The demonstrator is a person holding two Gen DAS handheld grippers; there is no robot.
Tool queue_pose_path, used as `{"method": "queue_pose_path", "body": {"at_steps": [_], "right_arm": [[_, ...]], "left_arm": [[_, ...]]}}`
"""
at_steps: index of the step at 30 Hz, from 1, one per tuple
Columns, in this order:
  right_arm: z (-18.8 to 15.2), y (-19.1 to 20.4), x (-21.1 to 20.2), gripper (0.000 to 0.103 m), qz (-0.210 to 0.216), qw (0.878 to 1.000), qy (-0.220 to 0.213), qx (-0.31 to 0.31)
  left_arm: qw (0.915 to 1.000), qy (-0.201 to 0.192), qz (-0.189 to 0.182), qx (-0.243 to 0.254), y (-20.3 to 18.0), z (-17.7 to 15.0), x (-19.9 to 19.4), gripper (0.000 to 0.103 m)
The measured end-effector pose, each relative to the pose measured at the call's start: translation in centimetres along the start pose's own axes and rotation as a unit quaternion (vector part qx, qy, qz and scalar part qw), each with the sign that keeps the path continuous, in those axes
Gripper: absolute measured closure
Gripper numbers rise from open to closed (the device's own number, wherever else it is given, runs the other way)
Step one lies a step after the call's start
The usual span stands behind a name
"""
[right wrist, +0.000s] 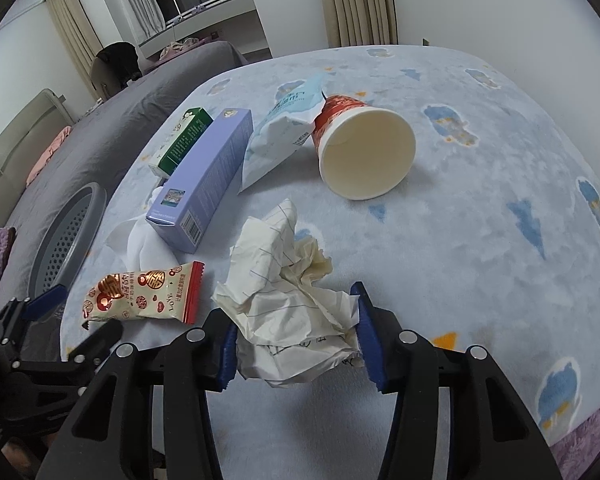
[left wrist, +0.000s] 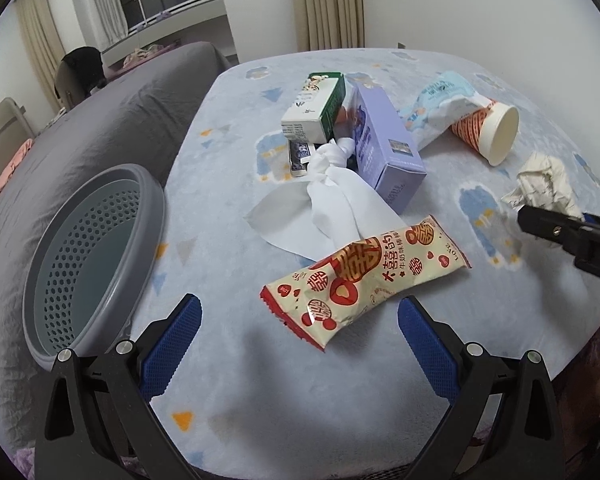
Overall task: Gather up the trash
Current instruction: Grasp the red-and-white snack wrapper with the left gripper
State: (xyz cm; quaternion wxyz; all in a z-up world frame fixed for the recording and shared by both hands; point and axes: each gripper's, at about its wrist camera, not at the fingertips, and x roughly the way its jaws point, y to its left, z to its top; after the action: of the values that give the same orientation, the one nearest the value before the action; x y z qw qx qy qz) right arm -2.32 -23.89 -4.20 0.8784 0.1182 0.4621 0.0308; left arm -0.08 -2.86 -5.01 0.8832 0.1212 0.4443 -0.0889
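Observation:
My right gripper (right wrist: 294, 334) is shut on a crumpled sheet of lined paper (right wrist: 284, 280) on the light blue blanket; both blue pads press its near part. In the left wrist view the paper (left wrist: 544, 184) lies at the right with the right gripper's tip on it. My left gripper (left wrist: 300, 320) is open and empty, its jaws on either side of the near end of a red and cream snack wrapper (left wrist: 364, 280), also in the right wrist view (right wrist: 148, 294). A grey perforated basket (left wrist: 96, 256) sits at the left.
On the blanket (left wrist: 228, 380) lie a white tissue (left wrist: 332, 200), a purple box (left wrist: 384, 140), a green and white carton (left wrist: 316, 108), a light blue bag (left wrist: 440, 108) and a tipped paper cup (right wrist: 364, 152). A grey sofa (left wrist: 120, 112) stands behind the basket.

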Motion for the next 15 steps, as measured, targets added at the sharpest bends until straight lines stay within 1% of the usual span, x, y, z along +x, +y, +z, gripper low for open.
{"method": "queue_pose_path", "body": {"at_steps": [3,9,15], "right_arm": [[0.0,-0.3,-0.2,0.055,0.005,1.000,-0.001,0.001],[-0.2,-1.2,-0.8,0.055,0.015,1.000,-0.004,0.009],[-0.4,-2.5,-1.6,0.055,0.016,1.000,-0.011,0.017]], "left_arm": [[1.0000,0.001,-0.005,0.008,-0.3,0.2,0.4,0.006],[0.9983,0.000,-0.045,0.039,-1.9,0.3,0.8,0.006],[0.9940,-0.009,-0.085,0.068,-3.6,-0.1,0.1,0.006]]}}
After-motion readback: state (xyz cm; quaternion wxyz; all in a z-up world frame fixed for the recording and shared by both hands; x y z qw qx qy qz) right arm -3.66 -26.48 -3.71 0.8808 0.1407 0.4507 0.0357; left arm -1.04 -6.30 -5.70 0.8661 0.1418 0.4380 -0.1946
